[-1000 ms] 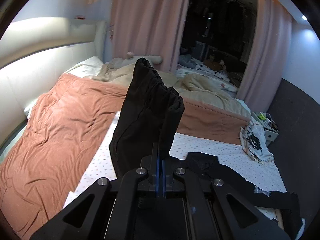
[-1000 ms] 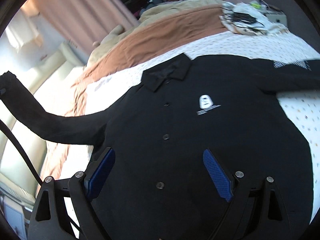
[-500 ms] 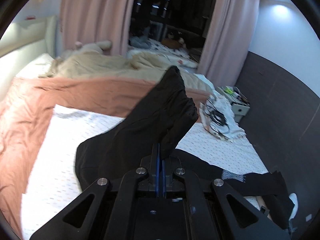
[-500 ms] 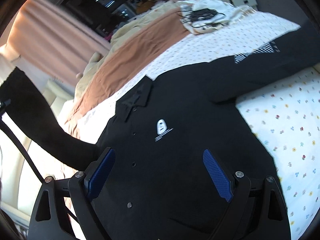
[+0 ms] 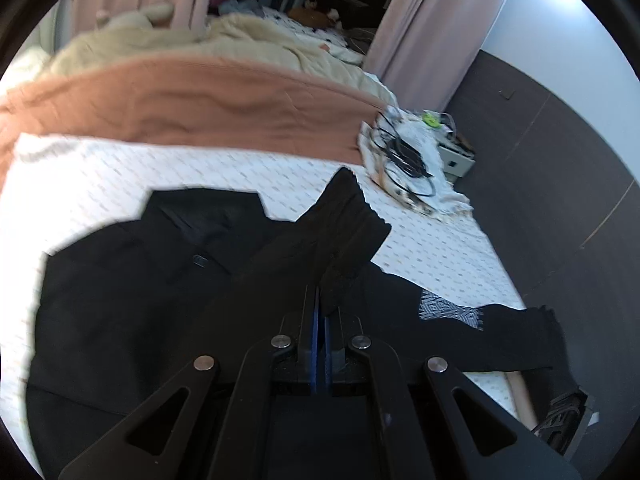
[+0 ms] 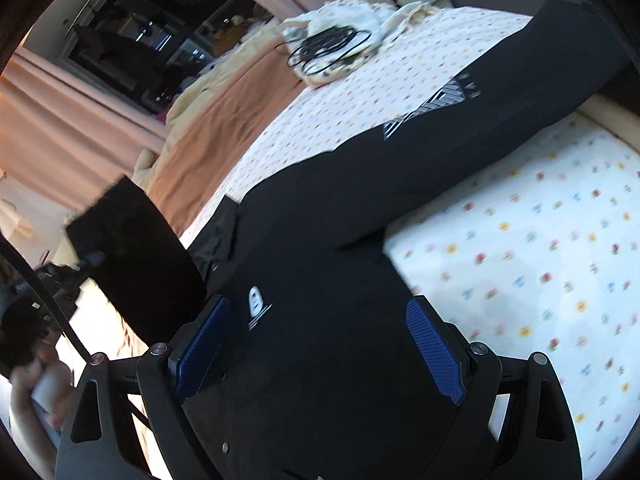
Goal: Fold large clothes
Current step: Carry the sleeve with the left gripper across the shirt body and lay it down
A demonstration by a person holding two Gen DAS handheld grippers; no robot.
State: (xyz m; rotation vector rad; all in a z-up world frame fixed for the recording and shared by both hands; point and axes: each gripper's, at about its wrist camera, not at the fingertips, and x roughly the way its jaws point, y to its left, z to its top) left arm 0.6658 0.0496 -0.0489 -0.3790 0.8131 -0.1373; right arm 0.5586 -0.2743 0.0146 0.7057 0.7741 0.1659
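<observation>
A black long-sleeved button shirt [image 6: 320,264] lies face up on the flower-print sheet [image 6: 532,248]. Its white chest logo [image 6: 256,300] shows between my right gripper's fingers. My left gripper [image 5: 319,300] is shut on the cuff of one black sleeve [image 5: 340,224] and holds it over the shirt's body [image 5: 120,304], near the collar [image 5: 200,216]. That lifted sleeve [image 6: 136,252] shows at the left of the right wrist view. My right gripper [image 6: 320,344] is open and empty just above the shirt's chest. The other sleeve [image 6: 500,92] lies stretched out with a striped patch [image 5: 448,308].
A brown blanket [image 5: 192,100] and a beige duvet [image 5: 224,40] lie across the far side of the bed. A white cloth with black cables [image 5: 408,160] sits at the bed's far corner. A dark wall panel [image 5: 560,184] runs along the right. Pink curtains [image 6: 60,120] hang behind.
My left gripper has swung right and down, carrying the sleeve from upright at the side to low over the shirt's body. My right gripper has shifted and tilted over the chest, still open.
</observation>
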